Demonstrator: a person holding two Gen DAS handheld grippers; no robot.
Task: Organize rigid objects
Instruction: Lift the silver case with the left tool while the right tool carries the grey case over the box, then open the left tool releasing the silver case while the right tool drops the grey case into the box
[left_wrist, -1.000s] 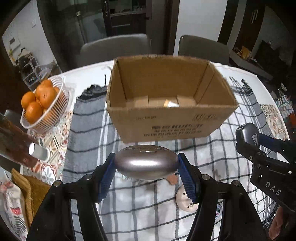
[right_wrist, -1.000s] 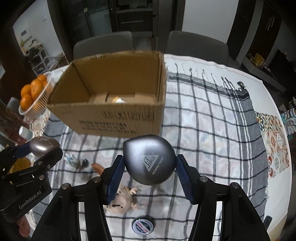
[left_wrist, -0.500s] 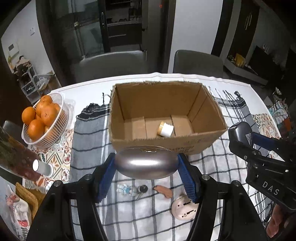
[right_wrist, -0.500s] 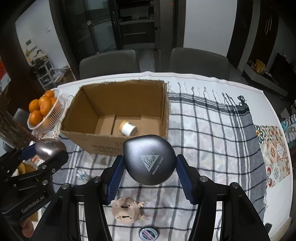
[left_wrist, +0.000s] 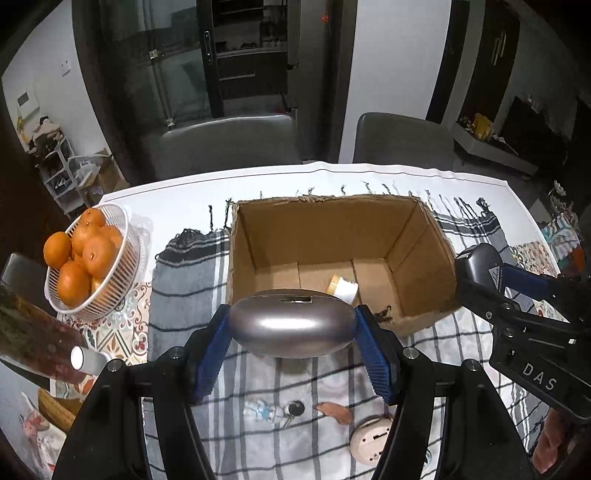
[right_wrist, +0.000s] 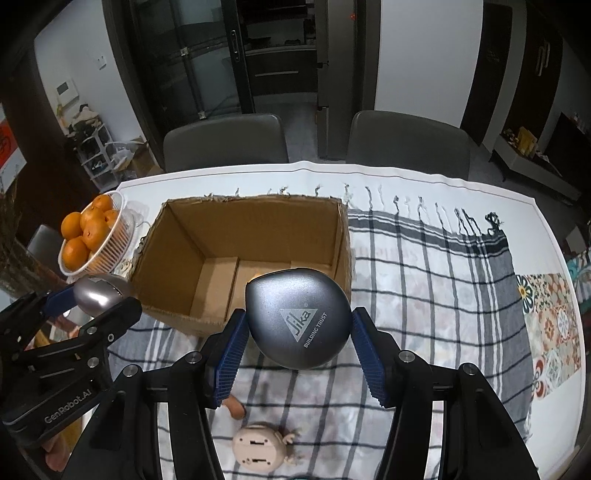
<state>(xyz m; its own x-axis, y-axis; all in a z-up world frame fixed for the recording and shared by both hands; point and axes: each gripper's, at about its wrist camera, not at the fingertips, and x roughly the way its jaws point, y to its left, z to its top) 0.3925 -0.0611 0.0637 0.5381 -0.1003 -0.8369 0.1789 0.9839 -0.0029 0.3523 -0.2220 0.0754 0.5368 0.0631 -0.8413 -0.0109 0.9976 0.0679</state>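
metal-look shell, smooth and glossy: the silver oval case (left_wrist: 291, 325) sits clamped across its long axis between the ribbed blue pads (left_wrist: 207, 356) of the left claw (left_wrist: 291, 350), held in the air just short of the near wall of the cardboard box (left_wrist: 421, 258). likely hard, light and slippery; only the curved ends touch the pads, so it could squirt out if squeezed harder or tilted. a grip across the flatter middle would seat better.

right claw (right_wrist: 298, 350) is closed on the grey rounded case (right_wrist: 298, 317), printed with a logo, pinched at its widest part. same judgement: rigid, slick, light. it hangs above the checked cloth (right_wrist: 424, 280) near the box's front right corner.

outward: box is open-topped on the tabletop (right_wrist: 406, 177), with a small white-capped jar (left_wrist: 343, 288) lying on its floor. both cases probably go in there; rigid shells may clatter, so lower them before letting go.

loose on the cloth below: a round beige gadget (right_wrist: 260, 448), a small figure keyring (left_wrist: 273, 411). basket of oranges (left_wrist: 86, 258) stands left of the box.
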